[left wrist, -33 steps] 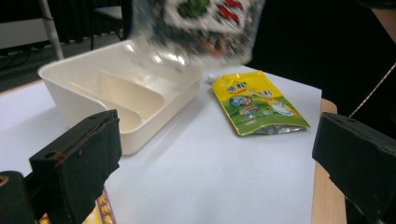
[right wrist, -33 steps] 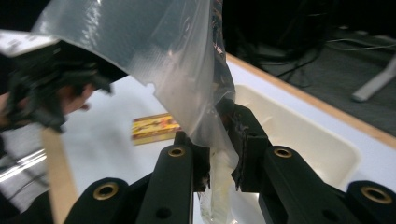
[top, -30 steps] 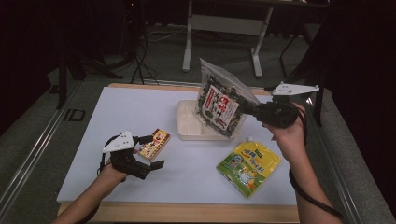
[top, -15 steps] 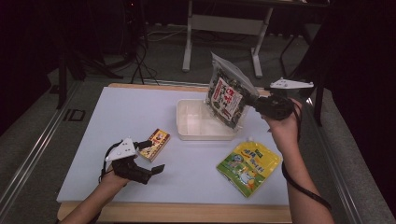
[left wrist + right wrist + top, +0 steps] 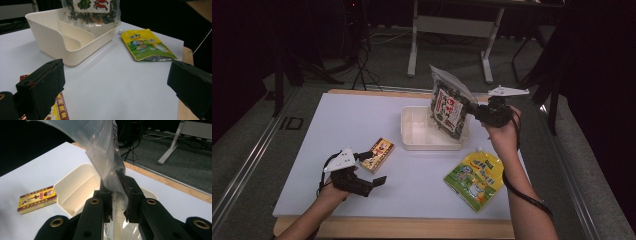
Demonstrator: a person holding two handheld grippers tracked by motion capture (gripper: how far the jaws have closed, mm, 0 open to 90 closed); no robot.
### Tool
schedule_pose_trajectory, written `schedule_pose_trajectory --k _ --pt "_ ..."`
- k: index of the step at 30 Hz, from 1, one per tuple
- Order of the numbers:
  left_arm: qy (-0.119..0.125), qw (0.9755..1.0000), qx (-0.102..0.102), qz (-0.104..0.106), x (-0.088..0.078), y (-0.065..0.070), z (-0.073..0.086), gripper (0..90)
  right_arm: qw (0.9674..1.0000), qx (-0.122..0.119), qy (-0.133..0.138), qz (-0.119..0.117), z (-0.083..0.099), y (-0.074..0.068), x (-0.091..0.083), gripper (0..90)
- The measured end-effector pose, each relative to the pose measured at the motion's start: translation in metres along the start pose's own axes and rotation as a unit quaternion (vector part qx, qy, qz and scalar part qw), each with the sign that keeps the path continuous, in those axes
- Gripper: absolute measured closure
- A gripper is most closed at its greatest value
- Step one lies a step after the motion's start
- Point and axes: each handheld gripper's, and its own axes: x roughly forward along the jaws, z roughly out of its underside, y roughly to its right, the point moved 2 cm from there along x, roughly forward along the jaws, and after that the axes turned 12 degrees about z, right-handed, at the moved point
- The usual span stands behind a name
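In the upper right of the high view, the right gripper is grasping a clear snack bag with a red and white label; its jaws are clenching the plastic edge. The bag is hanging tilted over the right part of the cream divided tray, with its lower end inside. In the lower left, the left gripper is resting on the white worktop with its jaws released wide, just beside a small red and yellow box. A yellow-green spouted pouch is lying in the lower right, near the tray.
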Motion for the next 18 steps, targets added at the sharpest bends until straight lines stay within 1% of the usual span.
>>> schedule_pose_trajectory --k 1,6,10,12,14,16,17,18 --pt "0.001 1.0000 0.001 -0.001 -0.001 0.000 0.000 1.6 1.0000 -0.001 0.000 -0.001 0.002 0.000 0.002 79.1" --pt "-0.002 1.0000 0.005 0.001 -0.001 -0.001 0.001 1.7 0.9999 0.011 0.008 -0.005 0.005 0.003 0.005 79.1" --pt "-0.007 1.0000 0.004 0.005 0.001 -0.001 0.003 1.7 0.9998 0.018 0.006 -0.008 0.008 0.006 0.010 79.1" --pt "-0.008 0.9999 0.004 0.005 0.001 -0.001 0.004 1.7 0.9996 0.026 0.008 -0.010 0.011 0.008 0.013 79.1" --pt "-0.007 1.0000 0.001 0.005 0.001 -0.001 0.005 1.7 0.9997 0.023 0.004 -0.009 0.015 0.008 0.018 79.1" --pt "-0.006 1.0000 -0.001 0.006 0.001 -0.002 0.005 1.7 0.9998 0.014 -0.011 -0.002 0.020 0.006 0.025 79.1" --pt "-0.005 1.0000 -0.001 0.006 0.001 -0.002 0.005 1.7 0.9998 0.016 -0.010 0.001 0.024 0.006 0.030 79.2" --pt "-0.006 1.0000 -0.001 0.006 0.000 -0.002 0.005 1.7 0.9996 0.027 -0.009 -0.008 0.026 0.007 0.030 79.2"
